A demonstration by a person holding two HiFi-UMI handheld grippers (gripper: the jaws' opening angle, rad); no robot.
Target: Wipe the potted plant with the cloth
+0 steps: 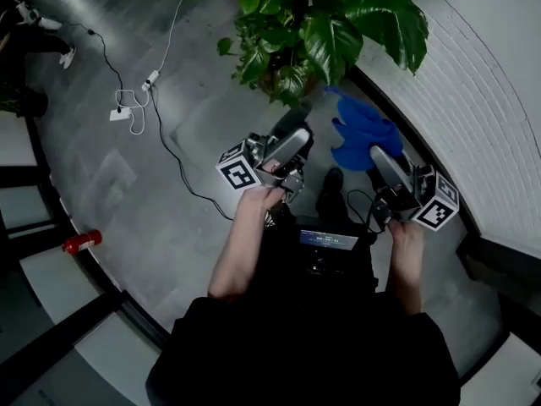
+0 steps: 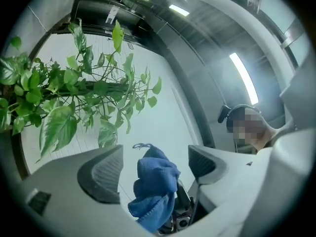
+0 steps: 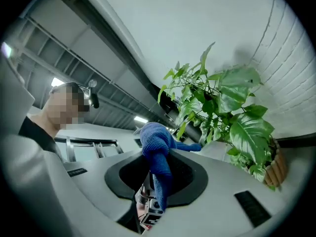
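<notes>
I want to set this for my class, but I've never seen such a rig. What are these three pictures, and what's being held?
No robot: a person holds a two-jaw gripper in each hand. The head view looks down from the person's head at the left gripper, the right gripper, the floor with cables, and the potted plant ahead. The other two pictures come from cameras riding on each gripper. The right gripper's jaws are shut on a blue cloth; the left gripper's jaws stand apart, gripping nothing.

Cloth [image 3: 157, 144]: blue terry pile, matt, nubby. Plant leaves [image 1: 330, 41] — smooth, waxy gloss. Pot [image 3: 274, 170] — woven, rough. Brick wall [image 1: 499, 83]: matt white.
</notes>
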